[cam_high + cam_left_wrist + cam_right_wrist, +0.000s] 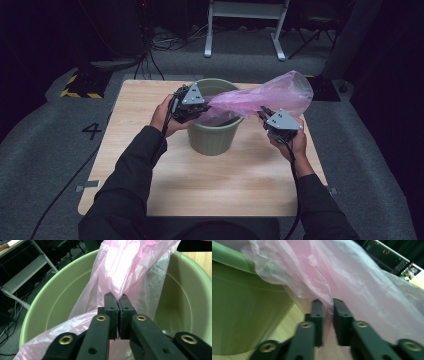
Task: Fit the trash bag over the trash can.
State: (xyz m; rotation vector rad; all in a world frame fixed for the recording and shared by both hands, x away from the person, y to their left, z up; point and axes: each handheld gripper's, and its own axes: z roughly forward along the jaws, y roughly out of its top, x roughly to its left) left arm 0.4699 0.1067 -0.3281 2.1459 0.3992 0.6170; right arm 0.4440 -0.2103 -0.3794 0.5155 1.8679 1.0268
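Pink plastic bag (260,97) is stretched above the green bin (214,137), one end over the bin's mouth, the puffed end out past the bin's right rim, off the table (240,185).

Left forearm comes in from the bottom and angles up to the bin's left rim; hand wraps the left claw (206,106), which points right across the bin's opening. In the left gripper view the left claw (118,298) is clamped on a gathered fold of the bag, jaws pressed together with film between them, directly above the bin's interior (62,305). More bag film drapes over the bin's near rim below the jaws.

Right forearm runs up along the bin's right side; the hand holds the right claw (262,111) just beside the bin's right rim, pointing up-left into the bag. In the right gripper view the right claw (328,302) is narrow, a slim gap showing, with bag film pinched between the jaws. Bin's outer wall (244,315) sits just left of it, wood surface below.

Bin stands near the table's middle, slightly toward the far edge. Bare table in front of the bin and on both sides of it. Table's right edge is near the right hand.
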